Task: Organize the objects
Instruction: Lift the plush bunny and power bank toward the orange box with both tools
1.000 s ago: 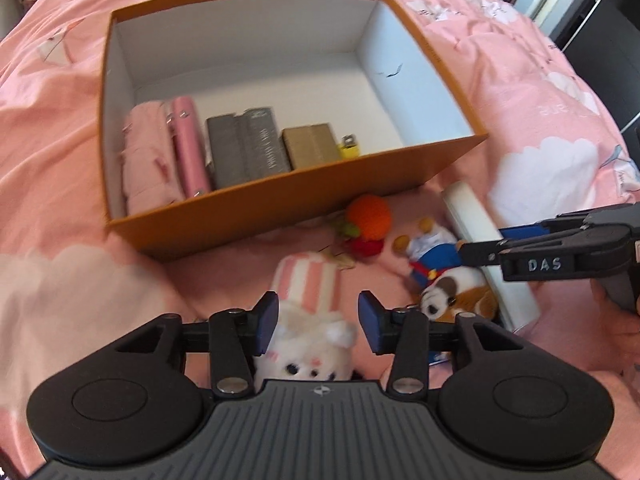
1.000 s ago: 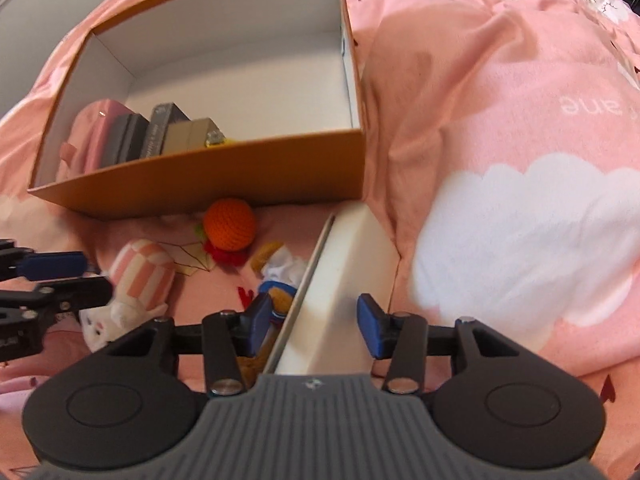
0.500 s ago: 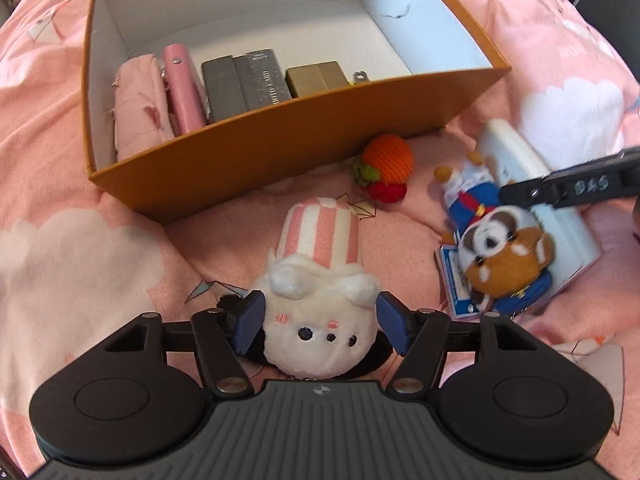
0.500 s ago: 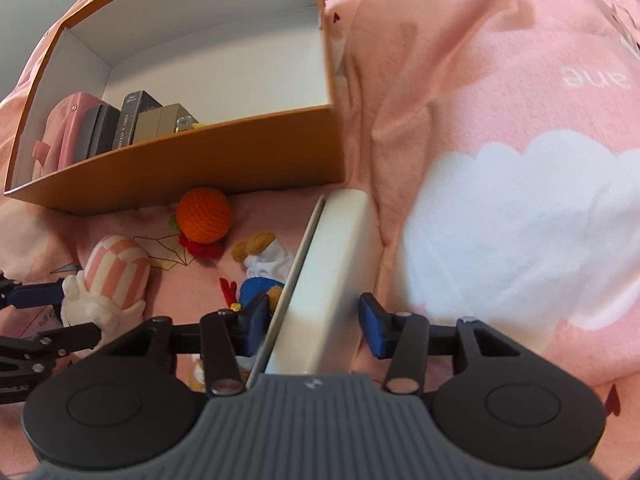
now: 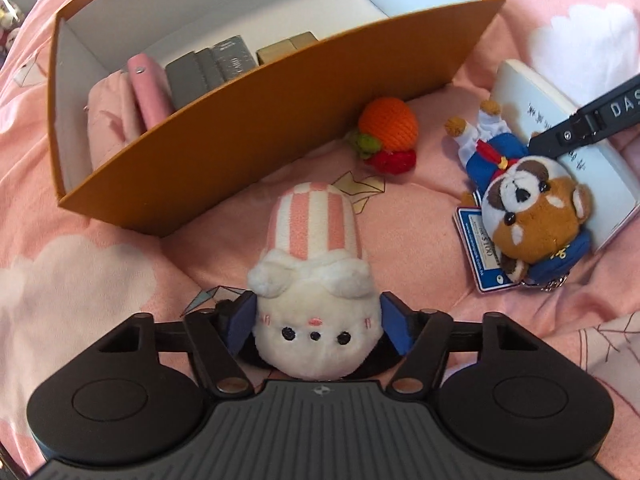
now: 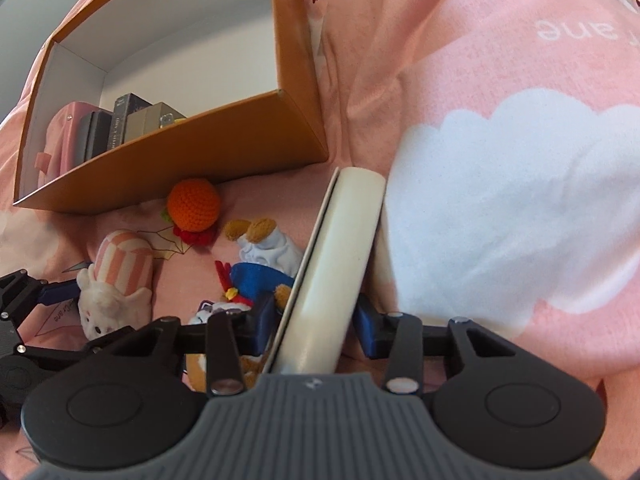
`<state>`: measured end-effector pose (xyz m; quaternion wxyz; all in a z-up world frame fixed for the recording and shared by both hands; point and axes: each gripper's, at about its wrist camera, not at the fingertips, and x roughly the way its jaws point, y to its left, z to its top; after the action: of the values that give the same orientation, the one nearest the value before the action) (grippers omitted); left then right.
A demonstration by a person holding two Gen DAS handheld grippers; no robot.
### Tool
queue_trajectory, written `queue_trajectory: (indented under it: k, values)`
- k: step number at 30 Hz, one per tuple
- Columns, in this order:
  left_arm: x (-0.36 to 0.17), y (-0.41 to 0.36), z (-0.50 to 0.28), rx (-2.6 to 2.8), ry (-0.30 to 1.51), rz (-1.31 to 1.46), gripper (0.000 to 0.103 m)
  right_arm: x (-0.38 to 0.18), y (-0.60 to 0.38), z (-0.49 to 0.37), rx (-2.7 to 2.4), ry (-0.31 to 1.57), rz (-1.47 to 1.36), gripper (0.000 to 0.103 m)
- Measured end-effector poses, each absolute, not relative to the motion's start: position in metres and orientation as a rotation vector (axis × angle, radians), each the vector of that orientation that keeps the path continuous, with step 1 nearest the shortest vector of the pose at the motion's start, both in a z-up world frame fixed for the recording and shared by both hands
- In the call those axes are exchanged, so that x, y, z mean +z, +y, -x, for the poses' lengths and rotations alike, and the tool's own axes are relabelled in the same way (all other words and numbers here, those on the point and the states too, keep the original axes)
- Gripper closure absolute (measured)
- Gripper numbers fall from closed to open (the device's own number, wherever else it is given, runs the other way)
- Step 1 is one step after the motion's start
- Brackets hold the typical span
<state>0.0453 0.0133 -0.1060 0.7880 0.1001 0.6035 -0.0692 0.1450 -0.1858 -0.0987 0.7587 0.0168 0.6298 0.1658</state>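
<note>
An orange box (image 5: 280,120) lies on the pink bed with pink pouches, grey and tan boxes inside along its near wall. My left gripper (image 5: 316,322) is open around the head of a white plush with a pink striped hat (image 5: 314,264); the pads sit beside it. My right gripper (image 6: 316,320) straddles a white book (image 6: 340,256), jaws close to its covers but apart. The book also shows in the left wrist view (image 5: 560,128). An orange crochet ball (image 5: 386,128) and a brown dog plush in blue (image 5: 528,208) lie between.
The bed cover (image 6: 500,160) is pink with white clouds and rises in a fold right of the book. A tag card (image 5: 478,252) lies under the dog plush. The box's right half (image 6: 192,52) is bare white.
My left gripper has moved forward and down over the white plush, its fingers now on both sides of the head. My right gripper has slid further along the white book.
</note>
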Motion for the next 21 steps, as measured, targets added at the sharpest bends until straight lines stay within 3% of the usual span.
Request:
queue_trajectory:
  k: [11, 21]
  values:
    - [-0.093, 0.042, -0.043, -0.137, 1.271, -0.03, 0.041, -0.063, -0.196, -0.131, 0.387, 1.282, -0.001, 0.064]
    - [-0.051, 0.051, -0.034, -0.216, 1.151, 0.125, 0.042, -0.035, -0.192, -0.14, 0.435, 1.231, 0.082, 0.07]
